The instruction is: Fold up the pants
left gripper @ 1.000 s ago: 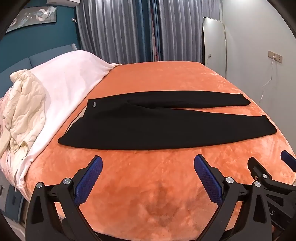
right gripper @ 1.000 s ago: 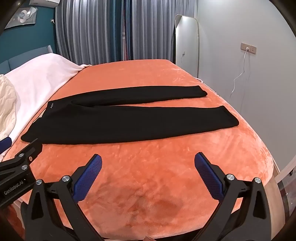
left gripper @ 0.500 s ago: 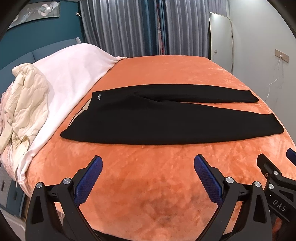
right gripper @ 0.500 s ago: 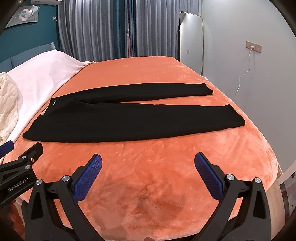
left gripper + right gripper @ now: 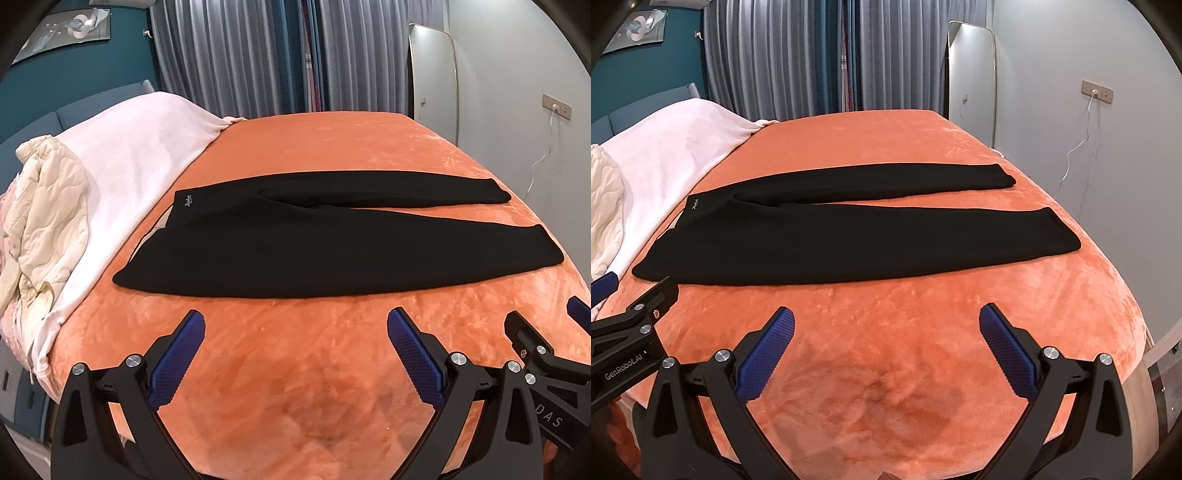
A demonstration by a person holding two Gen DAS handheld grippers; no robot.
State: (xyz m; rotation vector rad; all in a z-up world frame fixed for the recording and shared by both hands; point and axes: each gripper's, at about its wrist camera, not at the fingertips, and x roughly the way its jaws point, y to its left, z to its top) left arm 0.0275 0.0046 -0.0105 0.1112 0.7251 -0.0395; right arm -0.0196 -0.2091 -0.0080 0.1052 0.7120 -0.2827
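Observation:
Black pants [image 5: 295,243] [image 5: 849,240] lie flat on the orange bedspread [image 5: 295,369] [image 5: 886,350], waistband to the left, both legs stretched to the right and splayed apart. My left gripper [image 5: 295,332] hovers over the near side of the bed, short of the pants, open with nothing between its blue pads. My right gripper [image 5: 886,332] is beside it, also open and empty, facing the near leg. Part of the right gripper shows at the lower right of the left wrist view, and the left gripper at the lower left of the right wrist view.
A white blanket [image 5: 122,162] and a cream quilt [image 5: 44,221] cover the bed's left end. Grey curtains [image 5: 277,55] hang behind. A mirror [image 5: 971,77] leans on the right wall, near a socket with a white cable [image 5: 1082,129]. The bed's edge drops off at right.
Both grippers have risen a little and come closer to the bed, so the pants look larger. The pants have not moved and both grippers stay open.

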